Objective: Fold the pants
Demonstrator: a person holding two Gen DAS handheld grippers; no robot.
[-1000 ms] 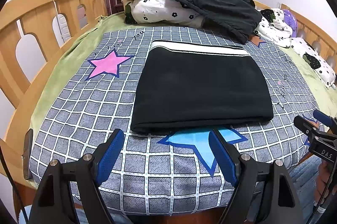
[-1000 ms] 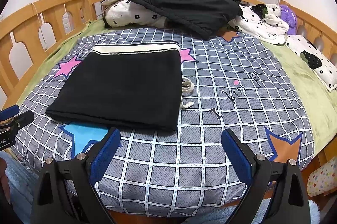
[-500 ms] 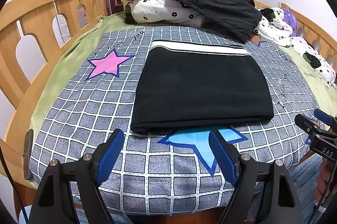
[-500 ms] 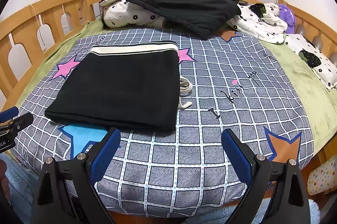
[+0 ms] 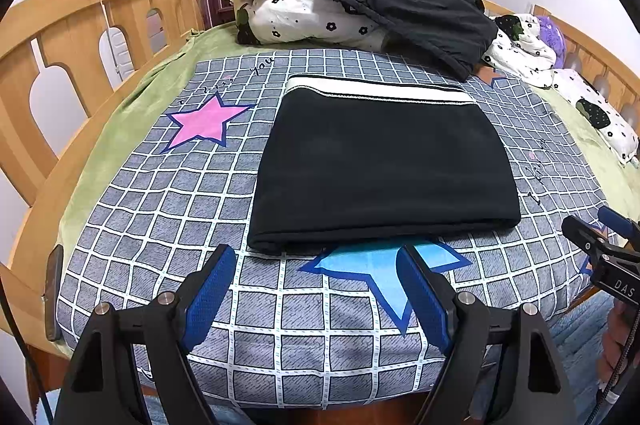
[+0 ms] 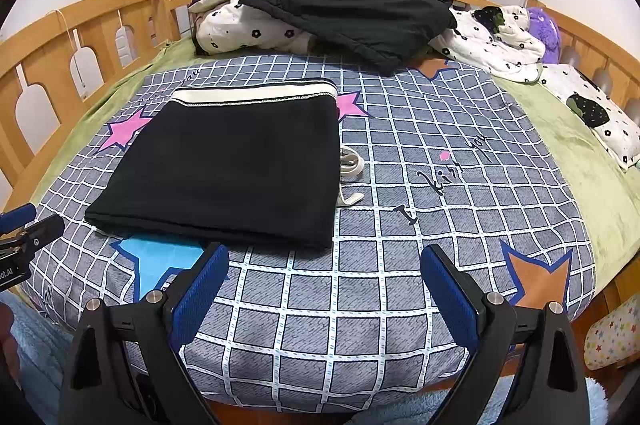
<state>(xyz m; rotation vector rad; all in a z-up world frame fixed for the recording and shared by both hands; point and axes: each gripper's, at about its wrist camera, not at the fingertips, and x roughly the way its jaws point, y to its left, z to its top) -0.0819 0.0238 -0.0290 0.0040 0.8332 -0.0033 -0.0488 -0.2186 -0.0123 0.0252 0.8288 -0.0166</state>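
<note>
Black pants (image 5: 380,161) lie folded into a flat rectangle on the checked bedspread, their white-striped waistband (image 5: 380,91) at the far edge. They also show in the right wrist view (image 6: 228,165), with a white drawstring (image 6: 352,169) poking out at their right side. My left gripper (image 5: 316,289) is open and empty, just short of the pants' near edge. My right gripper (image 6: 324,289) is open and empty, near the pants' near right corner. Each gripper's tip shows at the edge of the other's view.
A heap of flowered bedding (image 5: 312,13) with dark clothing (image 5: 416,9) on top sits at the head of the bed. Wooden rails (image 5: 80,37) run along both sides. More flowered bedding (image 6: 496,41) lies at the far right. A dark flat object (image 5: 54,289) rests at the left edge.
Nothing has visibly changed in the left wrist view. The right gripper has drifted slightly; the pants lie as before.
</note>
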